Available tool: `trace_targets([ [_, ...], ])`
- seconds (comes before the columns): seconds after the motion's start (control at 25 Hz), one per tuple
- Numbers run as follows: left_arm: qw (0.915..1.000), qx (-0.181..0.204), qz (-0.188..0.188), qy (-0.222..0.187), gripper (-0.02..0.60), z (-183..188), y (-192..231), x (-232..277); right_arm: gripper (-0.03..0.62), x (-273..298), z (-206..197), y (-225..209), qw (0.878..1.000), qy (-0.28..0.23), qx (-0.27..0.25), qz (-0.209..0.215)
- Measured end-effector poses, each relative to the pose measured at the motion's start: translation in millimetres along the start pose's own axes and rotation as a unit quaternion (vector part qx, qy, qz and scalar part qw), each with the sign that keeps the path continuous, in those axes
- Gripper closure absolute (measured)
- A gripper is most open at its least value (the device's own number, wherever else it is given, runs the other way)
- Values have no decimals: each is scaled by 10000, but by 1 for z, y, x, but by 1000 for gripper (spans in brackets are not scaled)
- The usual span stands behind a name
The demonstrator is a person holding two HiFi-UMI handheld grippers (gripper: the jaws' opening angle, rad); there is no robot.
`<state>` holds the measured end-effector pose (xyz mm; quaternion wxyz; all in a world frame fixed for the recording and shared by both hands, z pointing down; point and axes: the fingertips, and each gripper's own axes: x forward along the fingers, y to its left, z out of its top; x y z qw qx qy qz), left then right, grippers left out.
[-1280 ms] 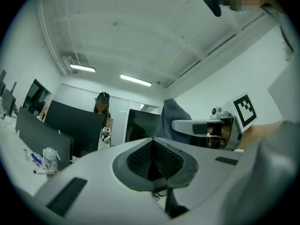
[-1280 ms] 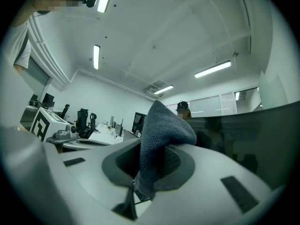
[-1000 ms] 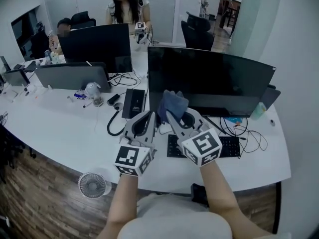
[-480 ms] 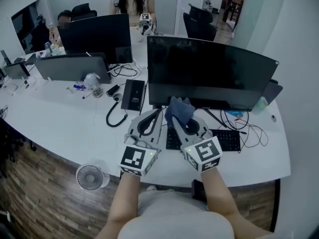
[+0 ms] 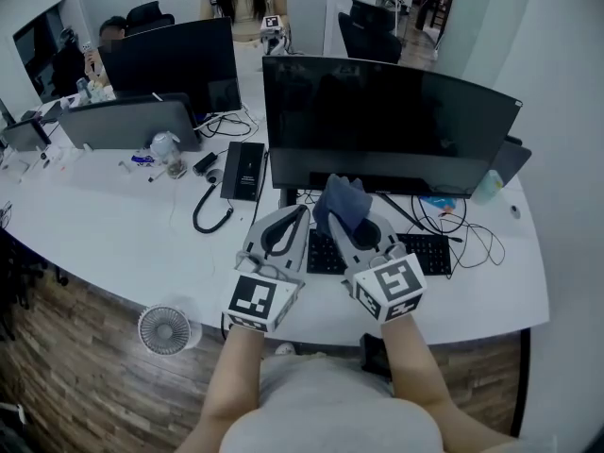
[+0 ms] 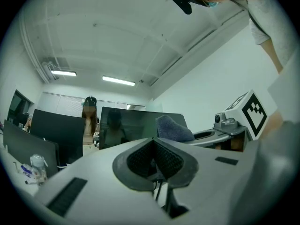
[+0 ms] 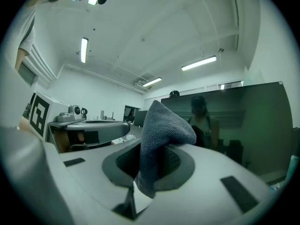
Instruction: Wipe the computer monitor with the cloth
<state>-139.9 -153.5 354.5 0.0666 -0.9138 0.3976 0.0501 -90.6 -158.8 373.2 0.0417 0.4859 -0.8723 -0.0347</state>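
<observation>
While looking down from the head camera, find right gripper (image 5: 334, 219) clamped on blue-grey cloth (image 5: 342, 200), the cloth bunched above jaw tips, near lower edge of black computer monitor (image 5: 387, 125) and over keyboard (image 5: 432, 253). Find left gripper (image 5: 299, 212) just beside it, jaws pressed together on nothing. See white desk (image 5: 123, 243) beneath both.

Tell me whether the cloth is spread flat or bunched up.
Bunched up: the cloth is pinched between the right gripper's jaws and rises above them in a crumpled peak.
</observation>
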Motion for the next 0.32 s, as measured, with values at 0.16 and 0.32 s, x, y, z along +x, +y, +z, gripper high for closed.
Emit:
trace_targets([
  [0.16,10000,-64,13,-61,574,3,-3,0,539,-6,4,-1,10000,-19,-95,-19],
  [0.32,9999,-15,-19,-123,574,7,-5,2,539,-8,8,2,9996,12,-290,18],
])
